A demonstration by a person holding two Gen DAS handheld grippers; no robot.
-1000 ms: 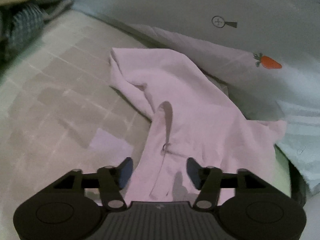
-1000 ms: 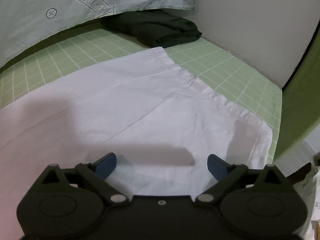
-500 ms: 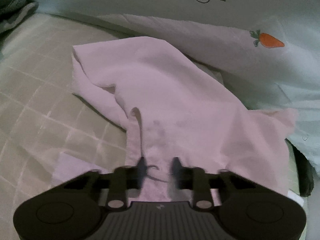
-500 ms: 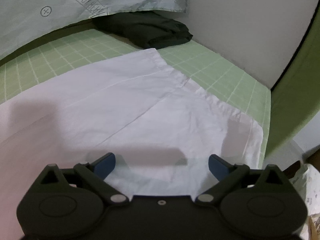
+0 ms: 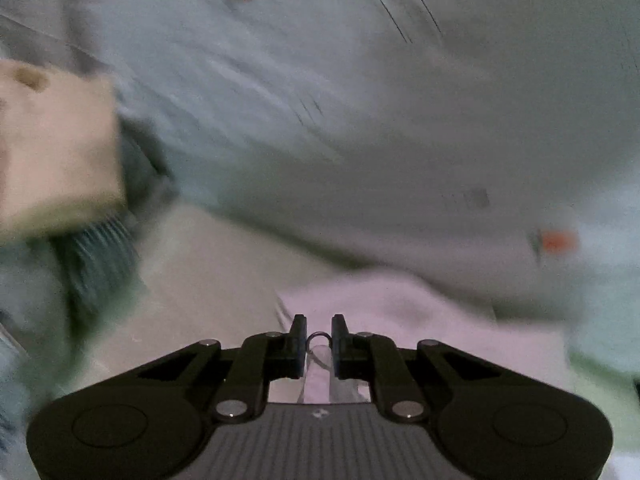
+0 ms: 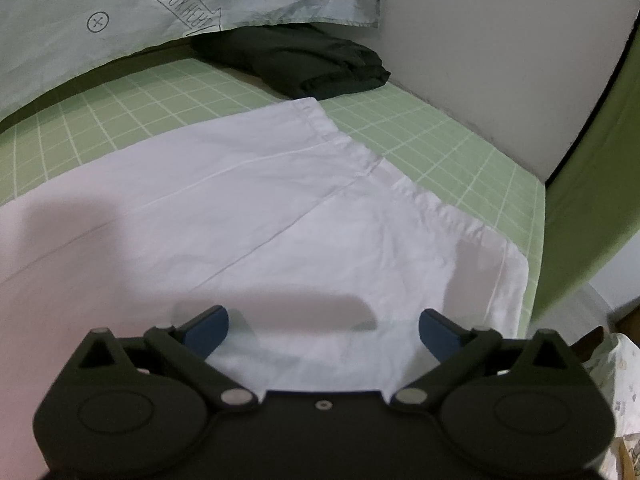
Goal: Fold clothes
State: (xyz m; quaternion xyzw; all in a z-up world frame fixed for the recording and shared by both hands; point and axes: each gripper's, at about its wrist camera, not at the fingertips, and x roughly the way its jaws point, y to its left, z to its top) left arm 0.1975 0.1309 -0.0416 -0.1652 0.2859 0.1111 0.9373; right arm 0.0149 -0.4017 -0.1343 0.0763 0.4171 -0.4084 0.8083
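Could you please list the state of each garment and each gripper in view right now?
left gripper: shut on the white garment, a small loop showing between its pads.
right gripper: open, empty, above the cloth.
white garment: spread flat on the green checked sheet at the right gripper's end, one part pinched at the left.
dark garment: folded, lying by the wall.
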